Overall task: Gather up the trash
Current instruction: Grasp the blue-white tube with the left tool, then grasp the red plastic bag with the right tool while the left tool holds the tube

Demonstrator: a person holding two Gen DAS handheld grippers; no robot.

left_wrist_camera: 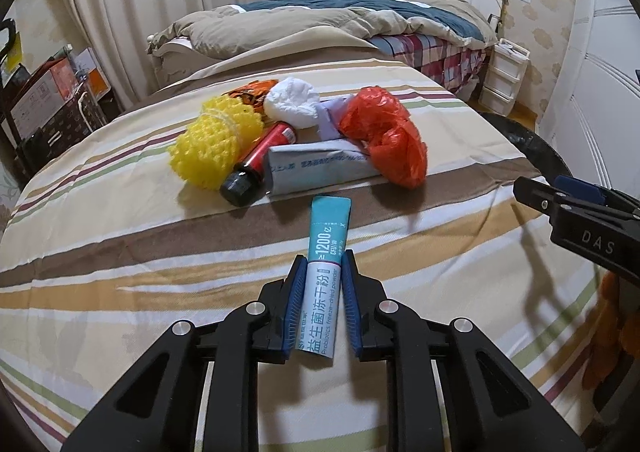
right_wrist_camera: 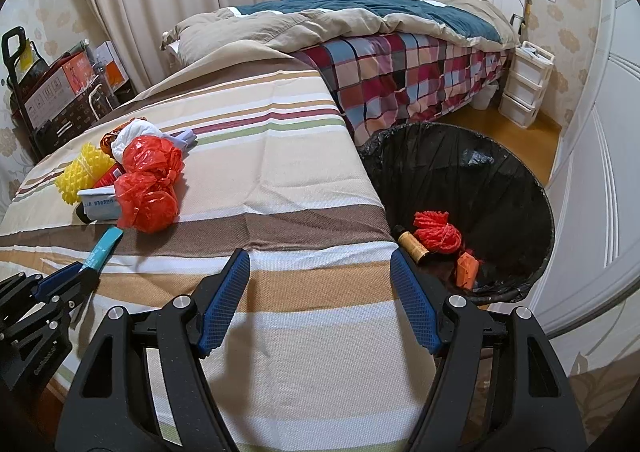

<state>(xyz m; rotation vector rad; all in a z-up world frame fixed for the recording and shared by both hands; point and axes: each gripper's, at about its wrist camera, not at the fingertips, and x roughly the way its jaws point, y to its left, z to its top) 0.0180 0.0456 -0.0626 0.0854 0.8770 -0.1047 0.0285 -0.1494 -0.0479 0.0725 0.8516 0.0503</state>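
Left gripper (left_wrist_camera: 322, 258) clamps sachet (left_wrist_camera: 325, 272); bin (right_wrist_camera: 532, 187) beside bed edge.

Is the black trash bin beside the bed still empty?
No, the trash bin already holds a bundle of red netting, a small brown bottle and an orange wrapper.

left black gripper with blue ribbed pads (left_wrist_camera: 322, 264) low over the bed, jaws pinched on a teal-and-white powder sachet (left_wrist_camera: 325, 272), right black gripper (right_wrist_camera: 320, 268) beside it, jaws spread wide, holding nothing
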